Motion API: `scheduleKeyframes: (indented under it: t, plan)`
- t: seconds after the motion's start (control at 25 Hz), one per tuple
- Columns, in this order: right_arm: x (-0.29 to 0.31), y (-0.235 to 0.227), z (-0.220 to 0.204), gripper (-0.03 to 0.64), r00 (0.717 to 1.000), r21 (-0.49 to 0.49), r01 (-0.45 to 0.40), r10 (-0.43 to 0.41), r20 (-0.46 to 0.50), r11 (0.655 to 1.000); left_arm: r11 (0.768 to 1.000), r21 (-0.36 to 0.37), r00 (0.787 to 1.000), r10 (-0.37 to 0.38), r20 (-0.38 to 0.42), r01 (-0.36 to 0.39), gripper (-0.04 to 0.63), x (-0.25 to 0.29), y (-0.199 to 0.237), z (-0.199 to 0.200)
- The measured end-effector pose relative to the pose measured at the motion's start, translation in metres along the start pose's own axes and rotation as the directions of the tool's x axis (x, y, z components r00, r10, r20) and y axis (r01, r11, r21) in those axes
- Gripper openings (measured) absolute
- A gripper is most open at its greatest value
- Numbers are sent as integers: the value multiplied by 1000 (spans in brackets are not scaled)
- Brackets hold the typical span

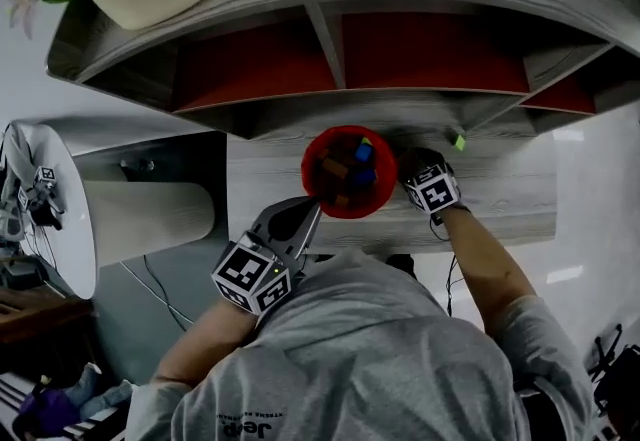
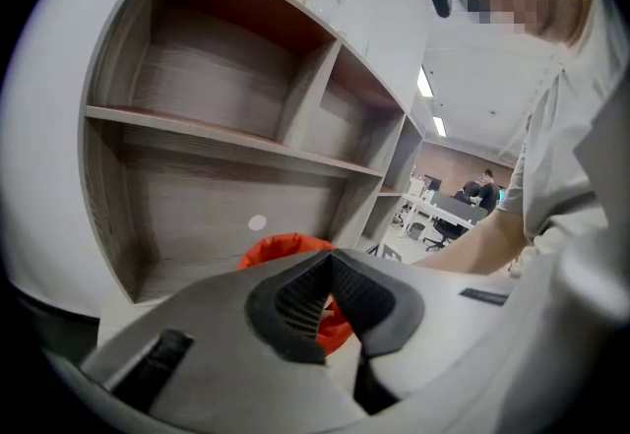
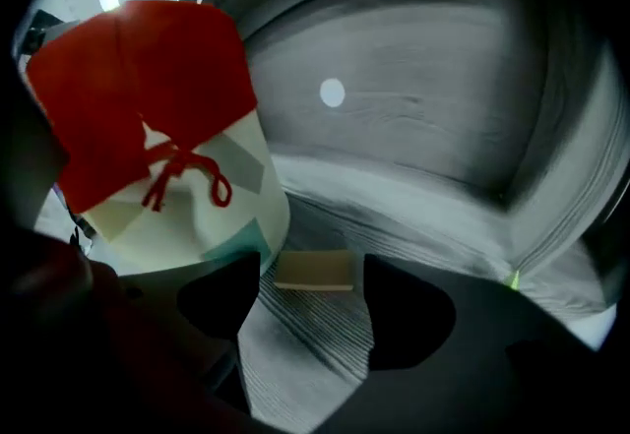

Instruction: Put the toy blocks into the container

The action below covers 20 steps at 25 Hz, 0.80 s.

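The left tool (image 2: 329, 275) points at the container (image 1: 345, 212) from the left, jaws together with nothing plainly between them. In the head view its tip sits right at the red rim, though no view shows whether it pinches the fabric or only touches it. The container stands on the bench (image 1: 500, 194) under the shelf compartments, and several toy blocks (image 1: 350, 167) are already piled inside.

The coming move turns on what lies right of the container. A flat tan block (image 3: 315, 271) lies on the bench just beside the container's cream foot, apart from it. The right tool (image 3: 311, 282) hangs over this block with its jaws spread wide, one dark pad on either side and neither touching. The block lies flat, and its long axis runs across the gap from pad to pad, so it fills most of the opening. A straight close would probably catch it by its two short ends (leaving little room for error). Rolling the hand a quarter turn would give a grip across the narrow width – probably steadier.

The right hand is clearly the nearer one, since the left is on the far side of the container. After that, the block needs only a short lift and a carry leftward over the rim.

Further right lies a small green scrap (image 1: 459, 141) – too small to tell what it is.
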State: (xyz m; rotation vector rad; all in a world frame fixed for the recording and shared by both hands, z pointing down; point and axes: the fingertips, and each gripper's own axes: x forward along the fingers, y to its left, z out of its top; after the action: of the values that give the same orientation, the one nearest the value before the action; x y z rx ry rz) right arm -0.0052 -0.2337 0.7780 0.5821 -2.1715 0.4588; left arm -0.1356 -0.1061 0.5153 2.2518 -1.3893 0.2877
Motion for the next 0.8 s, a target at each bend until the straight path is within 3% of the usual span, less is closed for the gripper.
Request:
scheduleKeyframes:
  t: [0.12, 0.24, 0.32, 0.44, 0.64, 0.8]
  plan:
    - [12, -6, -14, 357, 998, -7, 32, -32, -46, 999, 1000, -3, 1000, 15, -13, -15, 8, -7, 6, -6]
    - [15, -16, -15, 319, 994, -105, 97, -102, -38, 990, 1000, 1, 999, 28, -21, -28, 8, -13, 11, -8]
    - [17, -14, -16, 283, 995, -134, 95, -98, -20, 986, 1000, -1, 999, 31, -20, -31, 8, -14, 13, -8]
    - [7, -8, -10, 281, 997, -154, 72, -74, -2, 985, 1000, -2, 1000, 28, -12, -28, 8, -15, 11, -7]
    - [-35, -14, 25, 281, 993, -78, 77, -69, 96, 994, 1000, 12, 1000, 23, 19, -23, 8, -17, 9, 1]
    - [-100, -10, 80, 281, 973, -74, 75, -57, 222, 994, 1000, 22, 998, 7, 61, -8, 8, -18, 3, 15]
